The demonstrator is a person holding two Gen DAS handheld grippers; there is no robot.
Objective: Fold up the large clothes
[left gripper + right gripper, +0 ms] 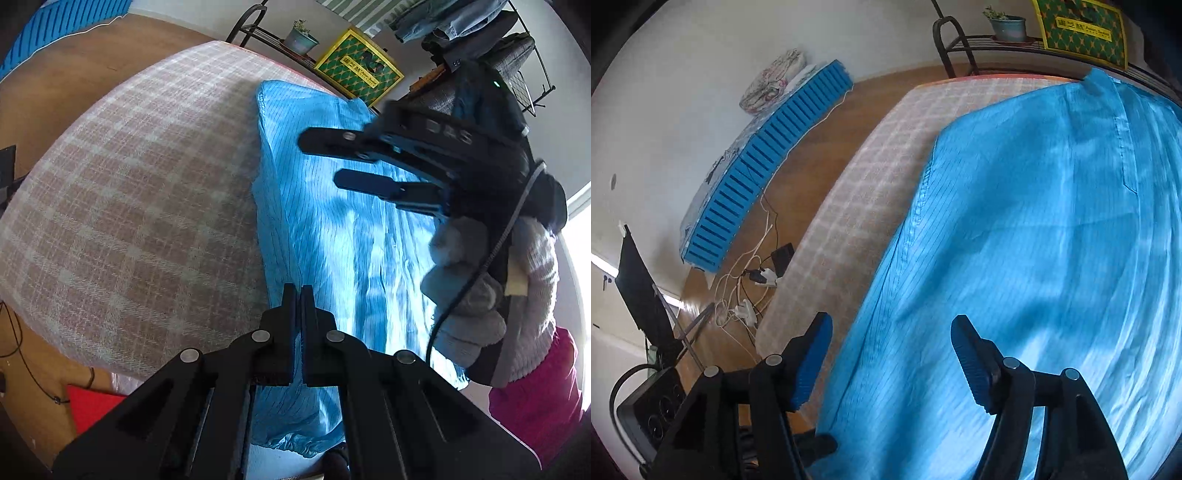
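Observation:
A large light-blue garment (pixel 351 229) lies spread along the right side of a table under a pink-and-white checked cloth (pixel 129 192). My left gripper (pixel 299 295) is shut, its tips over the garment's left edge near the front of the table. No fabric shows between its pads, so I cannot tell whether any is pinched. My right gripper (pixel 317 162), held by a gloved hand (pixel 472 295), hovers over the garment's far half. In the right wrist view the right gripper (pixel 891 325) stands open above the blue garment (pixel 1034 240), with nothing between its fingers.
Behind the table a black metal shelf (pixel 258 31) carries a potted plant (pixel 301 38) and a yellow-green box (pixel 358 68). Clothes hang on a rack (pixel 480 33) at the far right. A blue slatted panel (pixel 764 162), cables and power strips (pixel 750 291) lie on the wooden floor.

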